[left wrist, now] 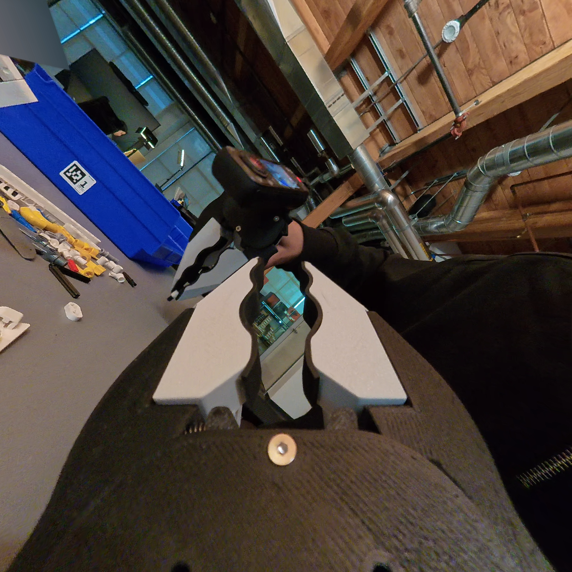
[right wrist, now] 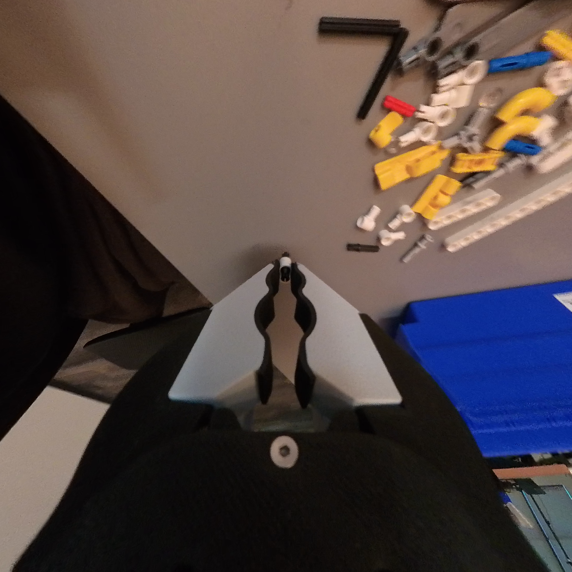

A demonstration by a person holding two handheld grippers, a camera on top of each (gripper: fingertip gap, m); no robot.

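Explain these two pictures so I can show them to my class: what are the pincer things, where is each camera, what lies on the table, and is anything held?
Each picture comes from a camera on a hand-held two-finger gripper. The left gripper is open and empty, tilted up toward the ceiling. The right gripper, held by a hand, pinches a small black-and-white pin over the grey table. On the table lie loose building pieces, two black rods and a blue bin.
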